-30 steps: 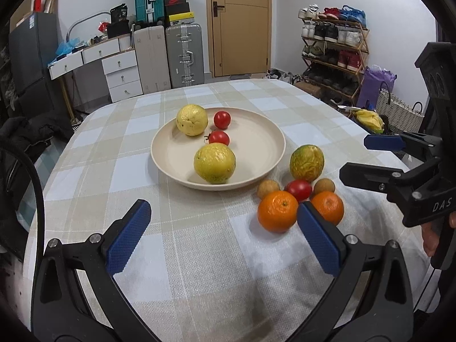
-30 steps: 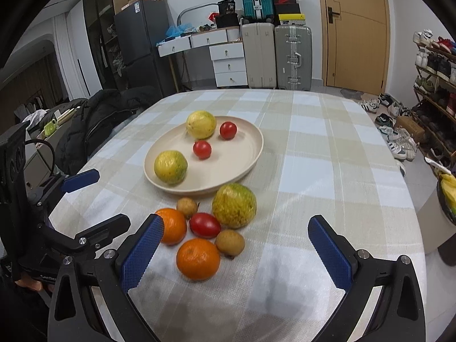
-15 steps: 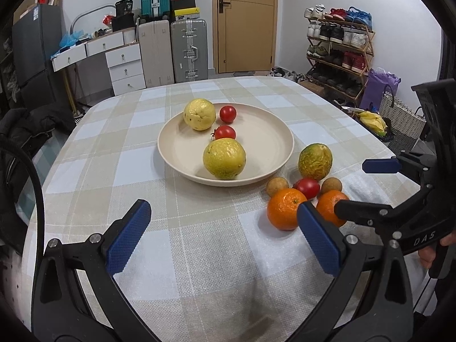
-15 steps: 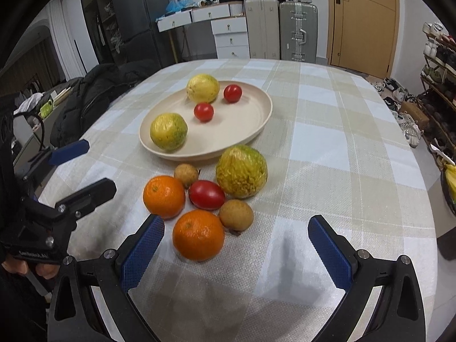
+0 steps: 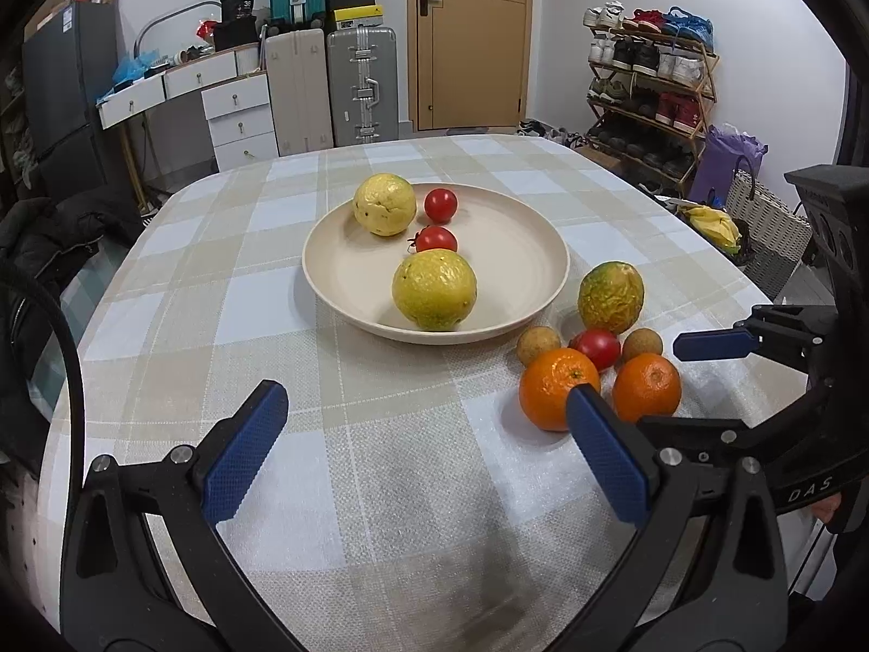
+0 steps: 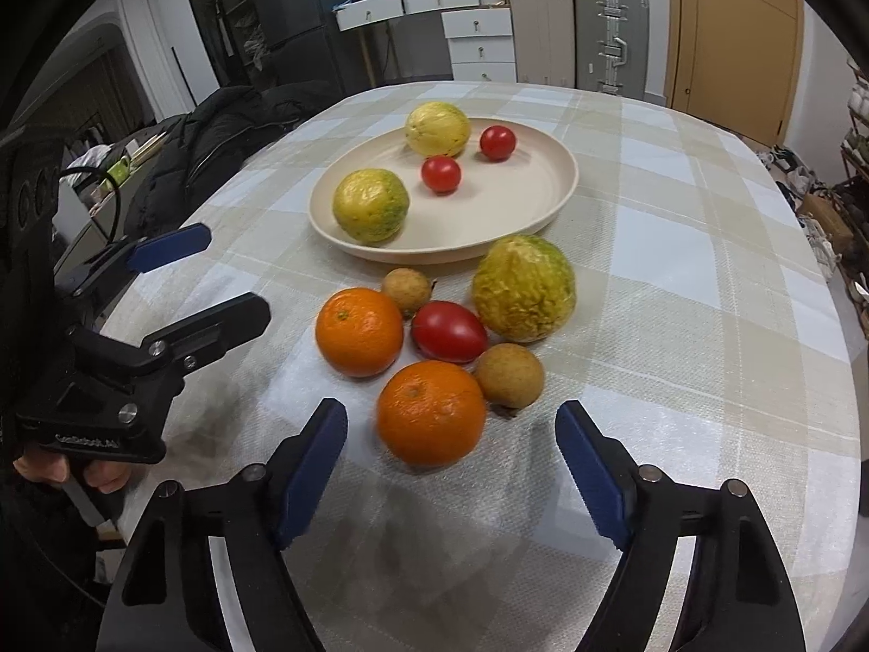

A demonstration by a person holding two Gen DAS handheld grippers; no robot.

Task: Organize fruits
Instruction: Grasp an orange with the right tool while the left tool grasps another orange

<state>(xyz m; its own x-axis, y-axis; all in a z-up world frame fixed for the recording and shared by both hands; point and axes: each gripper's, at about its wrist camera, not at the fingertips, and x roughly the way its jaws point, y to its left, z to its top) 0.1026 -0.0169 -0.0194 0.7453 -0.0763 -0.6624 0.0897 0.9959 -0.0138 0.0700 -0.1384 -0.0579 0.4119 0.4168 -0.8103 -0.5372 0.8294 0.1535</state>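
A beige plate (image 5: pixel 521 250) (image 6: pixel 548 195) holds two yellow-green fruits and two small red tomatoes. Beside it on the checked tablecloth lie two oranges (image 6: pixel 430 412) (image 6: pixel 359 331), a red tomato (image 6: pixel 448 331), a yellow-green fruit (image 6: pixel 523 288) and two small brown fruits (image 6: pixel 509 375). My right gripper (image 6: pixel 451 467) is open, low over the cloth, with the nearer orange just ahead between its fingers. It also shows in the left wrist view (image 5: pixel 700 386), next to the same orange (image 5: pixel 646 387). My left gripper (image 5: pixel 423 451) is open and empty over bare cloth, left of the pile.
The table's rounded edges fall off on all sides. A dark jacket on a chair (image 6: pixel 217 136) stands at the left. Suitcases (image 5: pixel 356 87), drawers, a door and a shoe rack (image 5: pixel 646 87) line the room behind.
My right gripper has moved forward and down toward the fruit pile, so the nearer orange now sits just in front of its fingers. My left gripper has drawn slightly nearer the table.
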